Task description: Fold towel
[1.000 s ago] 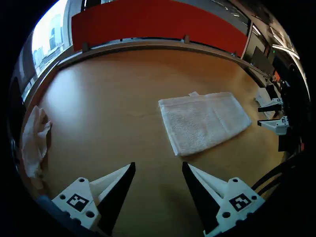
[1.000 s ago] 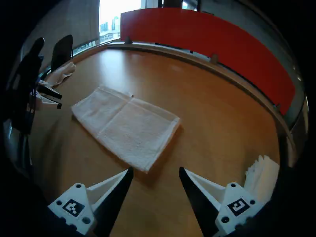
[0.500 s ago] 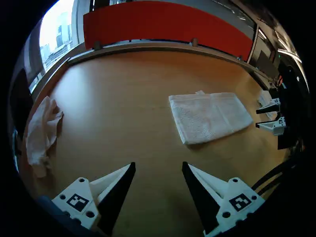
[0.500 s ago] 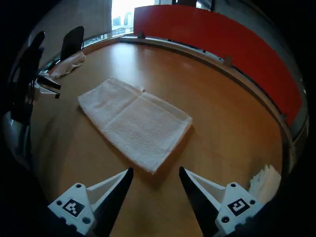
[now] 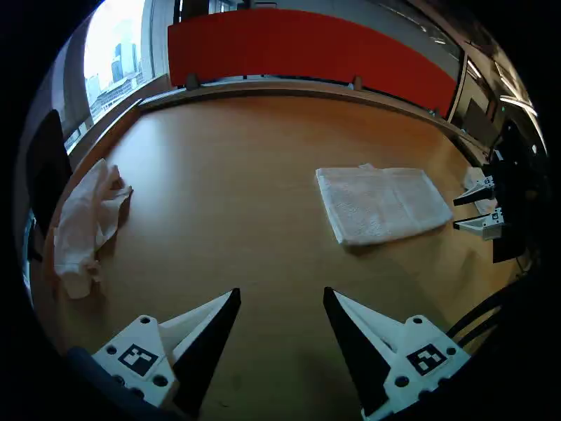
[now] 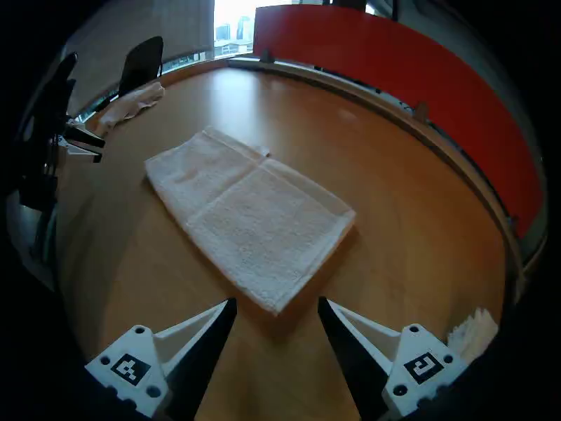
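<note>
A white towel lies folded flat on the wooden table, right of centre in the left gripper view. In the right gripper view the same towel spreads just beyond the fingertips. My left gripper hovers open over bare wood, well short of the towel. My right gripper stands open with the towel's near corner right in front of its gap, nothing held. The right gripper also appears at the far right edge of the left gripper view, beside the towel. The left gripper shows far left in the right gripper view.
A crumpled white cloth lies near the table's left edge, also seen as a cloth by a dark chair. More white cloth sits at the lower right. A red panel runs along the table's far side.
The left gripper has drawn back and turned, so the towel looks smaller and farther right. The right gripper has edged closer to the towel's near corner. Both stay open.
</note>
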`<state>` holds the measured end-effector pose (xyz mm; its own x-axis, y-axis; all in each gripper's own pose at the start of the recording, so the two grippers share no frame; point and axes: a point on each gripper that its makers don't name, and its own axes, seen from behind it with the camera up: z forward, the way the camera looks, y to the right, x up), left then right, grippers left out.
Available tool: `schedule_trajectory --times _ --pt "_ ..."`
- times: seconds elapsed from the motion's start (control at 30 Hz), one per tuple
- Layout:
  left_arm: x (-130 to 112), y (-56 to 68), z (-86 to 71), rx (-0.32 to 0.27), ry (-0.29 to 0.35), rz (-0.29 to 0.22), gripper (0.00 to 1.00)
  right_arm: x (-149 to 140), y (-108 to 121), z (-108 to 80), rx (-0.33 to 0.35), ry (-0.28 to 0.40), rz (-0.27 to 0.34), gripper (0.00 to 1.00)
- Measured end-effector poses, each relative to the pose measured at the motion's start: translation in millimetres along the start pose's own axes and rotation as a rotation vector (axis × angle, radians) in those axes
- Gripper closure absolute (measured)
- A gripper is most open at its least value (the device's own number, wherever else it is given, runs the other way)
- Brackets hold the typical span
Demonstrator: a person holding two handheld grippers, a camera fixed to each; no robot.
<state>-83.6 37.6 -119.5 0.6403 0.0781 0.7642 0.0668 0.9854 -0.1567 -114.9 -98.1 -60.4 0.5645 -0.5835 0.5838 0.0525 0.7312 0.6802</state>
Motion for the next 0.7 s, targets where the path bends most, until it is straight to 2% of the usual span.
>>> schedule_trajectory --times 0.2,0.47,0.7 --pt "3 -5.9 -5.1 0.01 0.046 0.004 0.13 -3 -1 2.9 0.016 -0.018 -0.026 0.14" --pt "8 -15.2 -15.2 0.026 0.135 0.001 0.13 -9 -3 2.8 0.042 -0.041 -0.048 0.28" --pt "2 -21.5 -20.8 0.04 0.156 -0.004 0.13 -8 -4 6.2 0.059 -0.044 -0.051 0.42"
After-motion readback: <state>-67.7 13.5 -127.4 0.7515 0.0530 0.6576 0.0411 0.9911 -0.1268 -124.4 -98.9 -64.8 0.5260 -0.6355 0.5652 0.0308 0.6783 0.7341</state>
